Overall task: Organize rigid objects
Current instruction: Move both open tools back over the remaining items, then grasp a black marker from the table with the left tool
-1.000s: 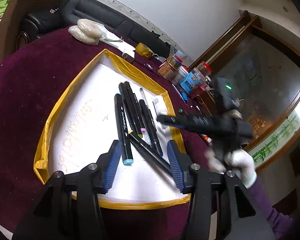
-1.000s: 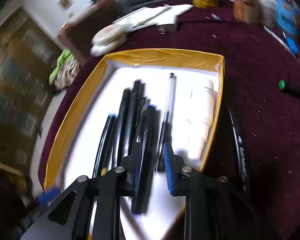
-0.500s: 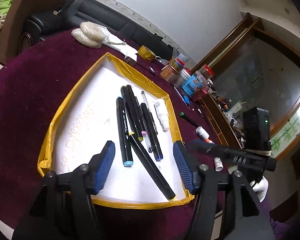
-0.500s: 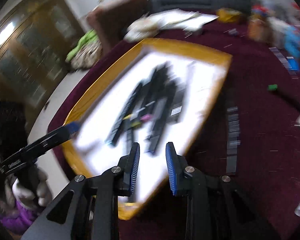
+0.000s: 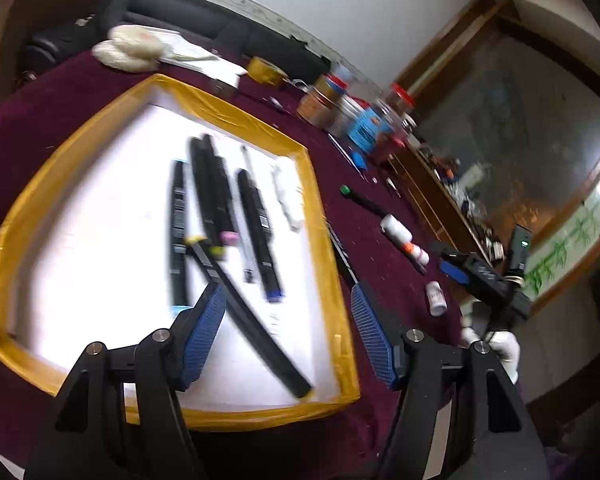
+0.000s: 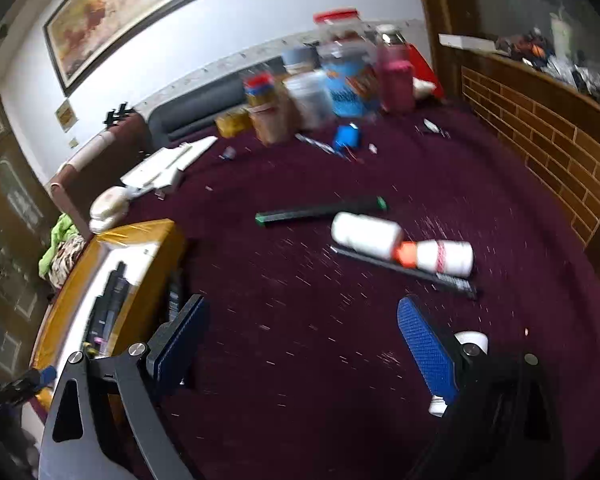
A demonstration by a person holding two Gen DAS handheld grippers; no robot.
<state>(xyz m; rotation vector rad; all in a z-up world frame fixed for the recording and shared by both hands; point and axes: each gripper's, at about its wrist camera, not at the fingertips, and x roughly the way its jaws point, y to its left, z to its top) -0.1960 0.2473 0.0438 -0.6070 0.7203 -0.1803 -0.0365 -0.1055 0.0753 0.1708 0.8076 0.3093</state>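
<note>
A yellow-rimmed white tray (image 5: 314,200) holds several black markers (image 5: 210,192) side by side and one slanted marker (image 5: 252,320). My left gripper (image 5: 286,300) hovers over the tray's near right corner. Its jaws are opening, and the slanted marker lies beneath them with no pad touching it. My right gripper (image 6: 304,308) is over the maroon cloth to the right of the tray (image 6: 156,236), its jaws opening wide and empty. Ahead of it lie a green-capped marker (image 6: 320,210), a white bottle (image 6: 366,234), an orange-capped bottle (image 6: 446,256) and a black pen (image 6: 404,268).
Jars and bottles (image 6: 340,80) crowd the table's far side. A small white bottle (image 6: 472,340) lies under my right finger. A brick-patterned cabinet (image 6: 540,140) borders the right. A white-gloved hand (image 5: 500,348) holds the right gripper (image 5: 472,272). Another black pen (image 5: 342,248) lies by the tray's right rim.
My right gripper swung from over the tray to the loose things on the cloth and its jaws spread wide. The left jaws widened and the left gripper shifted slightly right.
</note>
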